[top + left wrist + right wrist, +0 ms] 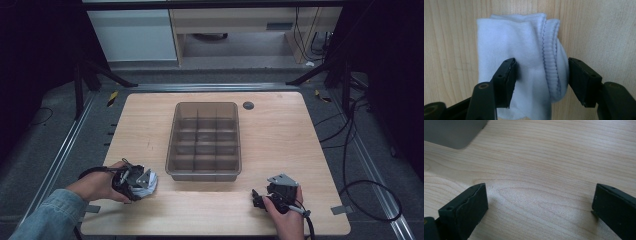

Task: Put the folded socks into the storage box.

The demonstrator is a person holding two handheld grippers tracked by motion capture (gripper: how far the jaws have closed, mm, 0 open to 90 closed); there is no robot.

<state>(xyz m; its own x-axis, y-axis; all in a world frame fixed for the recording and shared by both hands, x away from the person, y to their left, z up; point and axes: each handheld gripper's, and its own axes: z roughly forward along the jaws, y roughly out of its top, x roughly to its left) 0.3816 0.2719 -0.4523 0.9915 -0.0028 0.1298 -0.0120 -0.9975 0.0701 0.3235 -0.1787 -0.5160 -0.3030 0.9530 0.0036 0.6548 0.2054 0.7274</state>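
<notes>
White sock (524,57) between left gripper (541,82) fingers (505,80)

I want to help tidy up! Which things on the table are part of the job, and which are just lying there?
Part of the job:
- white sock, between the left tongs
- divided bin, probably where the sock goes

Just there:
- right tongs, wide open over bare table
- dark round spot behind the bin
- cables on the floor
</notes>
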